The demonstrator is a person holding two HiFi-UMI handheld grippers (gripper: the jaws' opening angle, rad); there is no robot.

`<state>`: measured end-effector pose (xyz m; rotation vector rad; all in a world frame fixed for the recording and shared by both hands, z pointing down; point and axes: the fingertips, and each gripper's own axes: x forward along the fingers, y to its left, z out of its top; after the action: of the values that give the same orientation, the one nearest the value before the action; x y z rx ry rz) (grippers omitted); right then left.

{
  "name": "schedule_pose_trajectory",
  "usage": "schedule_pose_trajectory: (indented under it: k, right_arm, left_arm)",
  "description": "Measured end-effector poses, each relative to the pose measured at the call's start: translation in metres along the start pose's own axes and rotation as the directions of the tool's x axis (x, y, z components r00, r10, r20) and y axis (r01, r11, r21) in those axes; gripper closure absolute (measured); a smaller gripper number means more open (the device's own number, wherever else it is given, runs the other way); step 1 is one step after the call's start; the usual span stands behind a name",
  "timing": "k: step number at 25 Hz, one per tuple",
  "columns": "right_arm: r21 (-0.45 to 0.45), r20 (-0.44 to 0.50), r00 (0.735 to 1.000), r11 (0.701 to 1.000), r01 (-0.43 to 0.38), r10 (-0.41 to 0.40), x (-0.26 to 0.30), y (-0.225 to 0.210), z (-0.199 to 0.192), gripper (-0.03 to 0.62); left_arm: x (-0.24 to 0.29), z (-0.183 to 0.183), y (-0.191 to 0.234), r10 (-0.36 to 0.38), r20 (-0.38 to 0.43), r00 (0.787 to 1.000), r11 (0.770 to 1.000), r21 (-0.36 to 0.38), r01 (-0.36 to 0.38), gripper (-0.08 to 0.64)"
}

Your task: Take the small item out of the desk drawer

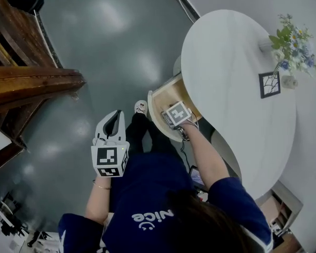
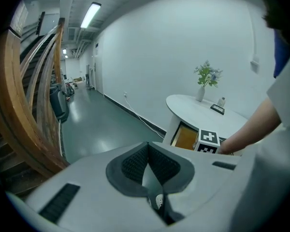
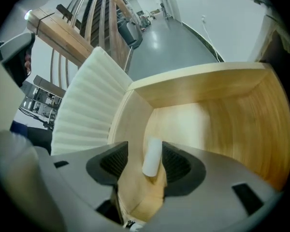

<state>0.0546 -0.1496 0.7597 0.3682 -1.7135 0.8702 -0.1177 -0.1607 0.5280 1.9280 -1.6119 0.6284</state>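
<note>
While the right gripper (image 3: pixel 145 151) points steeply down into the open drawer (image 1: pixel 166 96), its jaws stand wide apart with a small white cylinder (image 3: pixel 152 154) between them. That cylinder lies on the drawer's wooden floor, close beside one pad, and neither pad presses on it. Pale wooden walls close in on either side of the jaws, and the drawer's white ribbed front (image 3: pixel 87 110) rises just to the left in the right gripper view. In the head view, the white oval desk (image 1: pixel 237 78) overhangs the far part of the drawer. On the desk's far right stand a vase of flowers (image 1: pixel 292 46) and a small framed picture (image 1: pixel 269 84), well apart from the drawer. The left gripper (image 1: pixel 115 115) hangs over the grey floor (image 1: pixel 105 46), jaws together and empty, left of the drawer. A wooden stair railing (image 1: pixel 26 83) stands further left, and the person's shoe (image 1: pixel 140 107) rests on the floor beside the drawer front.
</note>
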Motion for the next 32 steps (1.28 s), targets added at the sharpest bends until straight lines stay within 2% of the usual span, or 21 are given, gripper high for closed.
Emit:
schedule_pose_trajectory:
  k: [15, 32]
  right_arm:
    - [-0.038, -0.082, 0.996, 0.999, 0.026, -0.029, 0.033, -0.011, -0.013, 0.364]
    - [-0.013, -0.145, 0.987, 0.998, 0.063, -0.064, 0.056, -0.026, -0.026, 0.359]
  left_arm:
    - [-0.010, -0.027, 0.005, 0.056, -0.054, 0.997, 0.998, 0.014, -0.056, 0.557]
    - [-0.017, -0.041, 0.009, 0.086, -0.080, 0.993, 0.996, 0.016, -0.085, 0.557]
